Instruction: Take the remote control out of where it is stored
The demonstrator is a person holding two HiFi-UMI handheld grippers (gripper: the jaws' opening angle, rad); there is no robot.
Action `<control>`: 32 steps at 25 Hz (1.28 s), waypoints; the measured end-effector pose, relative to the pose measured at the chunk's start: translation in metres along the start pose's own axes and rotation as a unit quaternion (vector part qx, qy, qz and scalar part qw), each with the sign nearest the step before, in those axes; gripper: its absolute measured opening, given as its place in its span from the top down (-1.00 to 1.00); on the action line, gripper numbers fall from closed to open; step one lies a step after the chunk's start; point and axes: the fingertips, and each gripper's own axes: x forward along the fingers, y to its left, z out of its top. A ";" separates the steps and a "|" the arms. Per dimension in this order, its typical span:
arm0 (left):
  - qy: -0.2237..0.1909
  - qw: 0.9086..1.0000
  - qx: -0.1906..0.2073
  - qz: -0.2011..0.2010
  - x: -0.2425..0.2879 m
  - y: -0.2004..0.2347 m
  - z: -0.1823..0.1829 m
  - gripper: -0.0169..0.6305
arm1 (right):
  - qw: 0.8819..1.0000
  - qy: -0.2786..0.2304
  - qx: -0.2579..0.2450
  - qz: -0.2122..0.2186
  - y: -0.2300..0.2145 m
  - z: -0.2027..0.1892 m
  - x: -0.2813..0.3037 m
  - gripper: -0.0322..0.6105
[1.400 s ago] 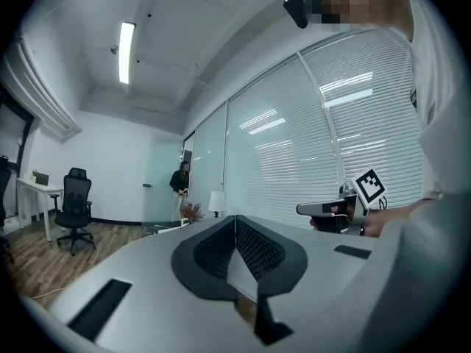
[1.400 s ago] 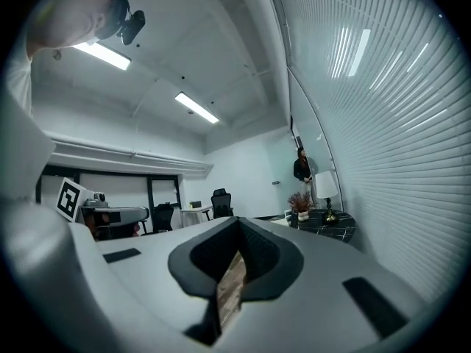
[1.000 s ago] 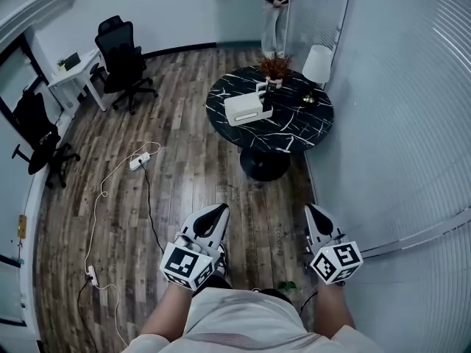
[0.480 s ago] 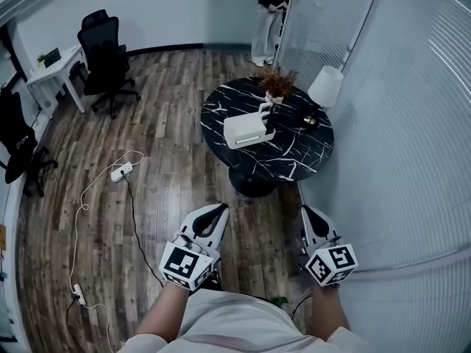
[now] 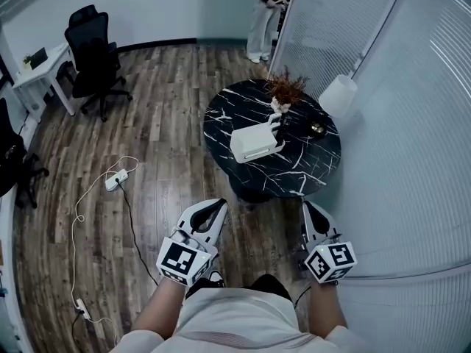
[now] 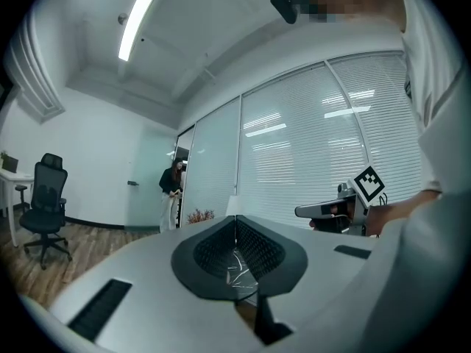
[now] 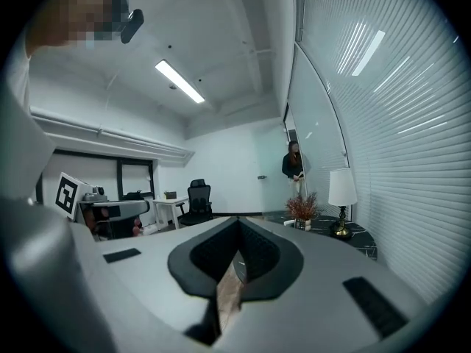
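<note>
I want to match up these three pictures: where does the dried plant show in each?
Head view: dried plant, upper middle, far side of the round table.
Left gripper view: dried plant, tiny, left of centre above the jaws.
Right gripper view: dried plant right of centre, left of the lamp.
Shared landmark: the person standing by the door.

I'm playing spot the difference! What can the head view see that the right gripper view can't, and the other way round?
Only the head view shows the white rectangular box on the table and the white power strip with its cable on the wooden plank floor. Only the right gripper view shows the long ceiling strip light. Both show the round black marble table, the white-shaded lamp, the dried reddish plant, the black office chair and a person standing by the door.
</note>
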 end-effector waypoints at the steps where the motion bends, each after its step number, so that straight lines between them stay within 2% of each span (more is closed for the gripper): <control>1: 0.000 1.000 -0.002 -0.002 0.005 0.006 -0.001 0.91 | 1.000 0.001 -0.002 -0.001 0.000 0.001 0.007 0.86; 9: 0.017 1.000 -0.005 -0.010 0.057 0.035 -0.010 0.91 | 1.000 0.000 0.006 -0.010 -0.035 0.005 0.054 0.86; 14: 0.023 1.000 0.004 0.004 0.100 0.049 -0.011 0.91 | 1.000 -0.025 0.007 0.005 -0.068 0.014 0.085 0.86; 19: 0.030 0.999 0.010 0.025 0.156 0.053 -0.009 0.91 | 0.999 -0.023 0.024 0.014 -0.126 0.020 0.120 0.86; 23: 0.037 0.999 0.013 0.025 0.212 0.045 -0.007 0.91 | 0.999 -0.027 0.025 0.025 -0.177 0.025 0.144 0.86; 26: 0.042 0.998 0.013 0.049 0.242 0.045 -0.006 0.91 | 0.999 -0.028 0.022 0.032 -0.211 0.027 0.159 0.86; 28: 0.049 0.997 0.020 0.062 0.257 0.047 -0.009 0.91 | 0.999 -0.024 0.031 0.032 -0.230 0.024 0.173 0.86; 32: 0.068 0.996 0.025 0.058 0.281 0.045 -0.020 0.91 | 0.998 -0.008 0.051 0.026 -0.252 0.009 0.189 0.86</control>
